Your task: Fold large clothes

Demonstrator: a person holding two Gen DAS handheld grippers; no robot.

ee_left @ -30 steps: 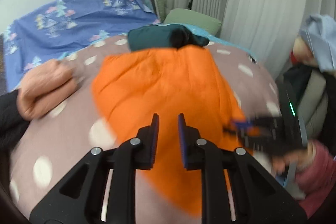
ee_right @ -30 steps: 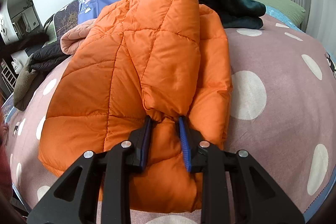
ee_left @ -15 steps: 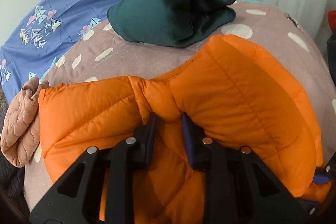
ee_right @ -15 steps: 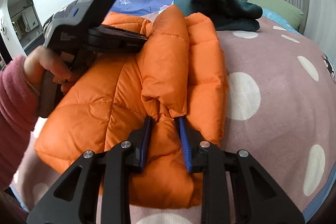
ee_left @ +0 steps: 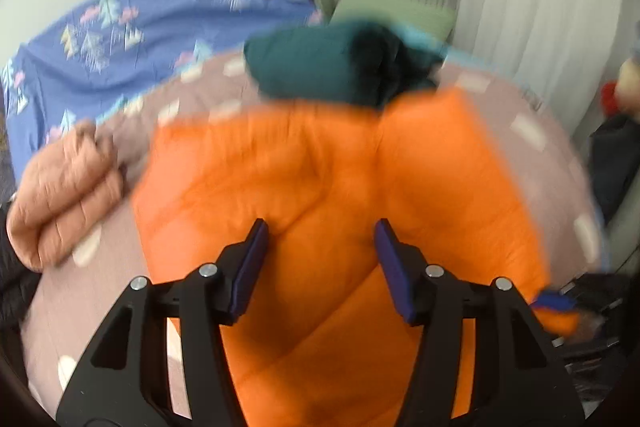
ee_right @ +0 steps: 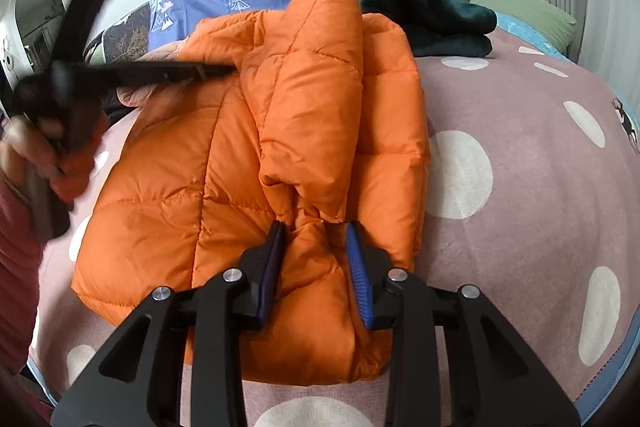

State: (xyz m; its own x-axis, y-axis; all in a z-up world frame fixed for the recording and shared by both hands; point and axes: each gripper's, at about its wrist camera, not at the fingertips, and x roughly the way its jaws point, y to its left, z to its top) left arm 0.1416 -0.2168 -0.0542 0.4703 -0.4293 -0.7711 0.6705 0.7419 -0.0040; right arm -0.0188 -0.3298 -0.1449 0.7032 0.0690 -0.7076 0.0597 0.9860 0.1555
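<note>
An orange puffer jacket (ee_right: 280,155) lies on a bed covered by a mauve blanket (ee_right: 520,155) with white dots. It is already doubled lengthwise, with a sleeve laid along the top. A folded dark green garment (ee_right: 424,15) sits beyond the jacket's far end, and a peach quilted garment (ee_left: 64,195) lies just beside its left edge.

The right tool (ee_right: 316,259) has its jaws closed partway on a bunched ridge of the jacket's near end, where the sleeve's cuff gathers; the fabric fills the gap between the pads. The left tool (ee_left: 320,267) hangs above the middle of the jacket with its jaws spread wide and nothing between them. Its view is blurred, so finer detail there is lost.

The step in hand looks like the crosswise fold, with the lengthwise one done. The next move probably calls for the left tool to take the near edge beside the right one. Both could then carry that end toward the green garment, keeping the slippery, puffy layers from sliding apart.
</note>
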